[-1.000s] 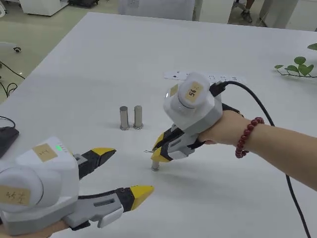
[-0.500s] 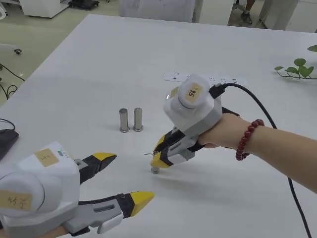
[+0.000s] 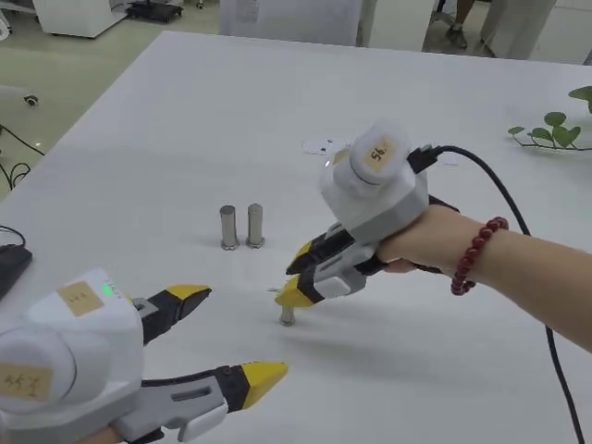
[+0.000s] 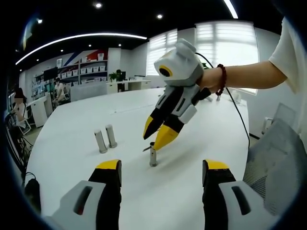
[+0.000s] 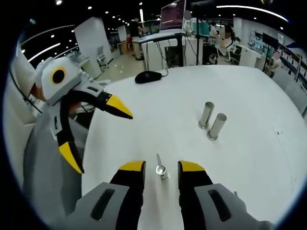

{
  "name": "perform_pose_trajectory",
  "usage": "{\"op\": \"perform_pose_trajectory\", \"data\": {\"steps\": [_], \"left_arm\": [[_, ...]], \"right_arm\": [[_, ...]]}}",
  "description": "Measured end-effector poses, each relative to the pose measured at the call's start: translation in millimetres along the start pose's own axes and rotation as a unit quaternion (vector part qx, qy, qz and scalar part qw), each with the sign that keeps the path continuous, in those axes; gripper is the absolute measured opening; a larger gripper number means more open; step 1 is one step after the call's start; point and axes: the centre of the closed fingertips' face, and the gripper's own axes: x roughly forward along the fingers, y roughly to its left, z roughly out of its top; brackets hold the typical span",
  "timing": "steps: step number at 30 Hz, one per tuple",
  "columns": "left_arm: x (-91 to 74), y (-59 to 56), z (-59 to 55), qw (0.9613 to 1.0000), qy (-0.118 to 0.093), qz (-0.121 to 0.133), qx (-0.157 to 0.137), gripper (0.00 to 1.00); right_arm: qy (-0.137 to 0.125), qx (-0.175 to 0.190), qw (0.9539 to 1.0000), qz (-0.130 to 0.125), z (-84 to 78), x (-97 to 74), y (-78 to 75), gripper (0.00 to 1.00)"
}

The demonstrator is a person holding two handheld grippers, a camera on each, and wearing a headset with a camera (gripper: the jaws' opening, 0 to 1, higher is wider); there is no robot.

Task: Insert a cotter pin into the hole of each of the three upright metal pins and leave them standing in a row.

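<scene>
On the white worktop (image 3: 185, 120) a lone metal pin (image 3: 288, 314) stands upright, and a thin cotter pin (image 4: 146, 149) juts sideways from its top end; how far it passes through the hole is too small to tell. The right gripper (image 3: 293, 280) hangs just above this lone pin, tilted down, with its fingers a narrow gap apart. In the right gripper view they sit either side of the pin's top without gripping anything. The left gripper (image 3: 227, 333) sits nearer the person than the lone pin and apart from it, its fingers spread wide and empty, pointing toward the pin. Two other metal pins (image 3: 228, 227) stand upright side by side, almost touching, beyond the lone pin and to its left in the head view, apart from it and from both grippers.
</scene>
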Motion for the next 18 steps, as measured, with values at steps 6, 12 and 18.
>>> {"op": "perform_pose_trajectory", "data": {"steps": [6, 12, 18], "left_arm": [[-1.3, -1.8, 2.7, 1.0000, -0.004, -0.001, 0.009, 0.70], [-2.0, -4.2, 5.5, 0.9998, -0.009, -0.005, 0.017, 0.75], [-2.1, -1.7, 7.7, 0.9998, -0.015, -0.002, 0.016, 0.76]], "right_arm": [[-0.027, 0.009, 0.9995, -0.012, 12.4, -4.0, -6.8, 0.32], [-0.060, 0.012, 0.9977, -0.029, 25.7, -5.4, -18.7, 0.34], [-0.081, 0.024, 0.9957, -0.039, 34.2, -0.6, -31.1, 0.35]]}}
